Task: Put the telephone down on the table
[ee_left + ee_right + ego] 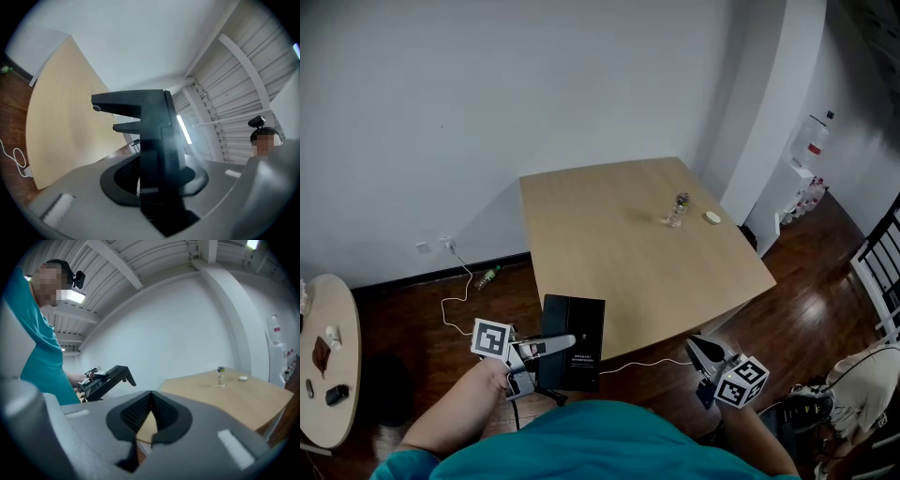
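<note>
The telephone [574, 354] is a flat black desk set held upright, just off the near edge of the light wooden table [619, 234]. My left gripper [562, 343] is shut on it from the left side. In the left gripper view the telephone [154, 140] fills the gap between the jaws, with the table [61, 126] beyond. My right gripper [698, 349] hangs near the table's front right edge, shut with nothing in it. In the right gripper view its pads [140, 411] meet at the tips, and the telephone [105, 380] shows to the left.
A small clear bottle [679, 210] and a white lid [712, 217] stand on the table's far right part. A round side table [328, 366] with small items is at the left. A white cable [455, 300] lies on the dark floor. A water dispenser [811, 159] stands far right.
</note>
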A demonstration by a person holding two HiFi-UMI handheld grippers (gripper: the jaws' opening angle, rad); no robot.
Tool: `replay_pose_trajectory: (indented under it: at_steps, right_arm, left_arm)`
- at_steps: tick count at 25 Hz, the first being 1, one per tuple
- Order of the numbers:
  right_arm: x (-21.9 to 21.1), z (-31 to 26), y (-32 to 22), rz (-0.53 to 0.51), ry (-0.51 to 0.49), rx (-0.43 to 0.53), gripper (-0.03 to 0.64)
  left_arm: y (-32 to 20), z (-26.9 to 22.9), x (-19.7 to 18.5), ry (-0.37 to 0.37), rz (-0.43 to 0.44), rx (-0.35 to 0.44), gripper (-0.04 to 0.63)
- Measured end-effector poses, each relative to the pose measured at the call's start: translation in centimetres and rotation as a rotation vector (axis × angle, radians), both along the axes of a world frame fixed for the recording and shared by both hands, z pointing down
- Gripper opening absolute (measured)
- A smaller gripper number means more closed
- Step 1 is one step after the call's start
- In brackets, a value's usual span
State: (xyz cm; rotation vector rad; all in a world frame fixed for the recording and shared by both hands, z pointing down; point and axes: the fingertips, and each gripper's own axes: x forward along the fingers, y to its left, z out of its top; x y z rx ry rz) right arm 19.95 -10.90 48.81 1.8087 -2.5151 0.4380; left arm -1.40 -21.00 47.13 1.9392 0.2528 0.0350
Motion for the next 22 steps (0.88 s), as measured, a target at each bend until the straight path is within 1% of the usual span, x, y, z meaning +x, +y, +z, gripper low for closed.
replay_pose_trajectory:
  at_steps: [9,14,18,22]
  right_arm:
    - [13.6,-1.2,-0.7,-0.042,0.04,0.011,0.002]
    - [19.3,-1.7,-1.7,-0.068,0.063,0.005,0.002]
    - [23.8,-1.4,-2.7,-0.039,0.05,-0.005,0.002]
    - [27.5,-1.3,-4.2,0.003,0.041,-0.007,0.002]
  left_arm:
    - [-0.4,-0.5,13.3,0.042,-0.065,0.0,0.172]
    - [-0.6,-0.4,20.3,0.047,-0.086,-0.005,0.172]
    - [-1.4,-0.5,25.0,0.059,-0.067,-0.021,0.171]
    - [-3.3,0.3,28.6,0.054,-0.049,-0.044,0.172]
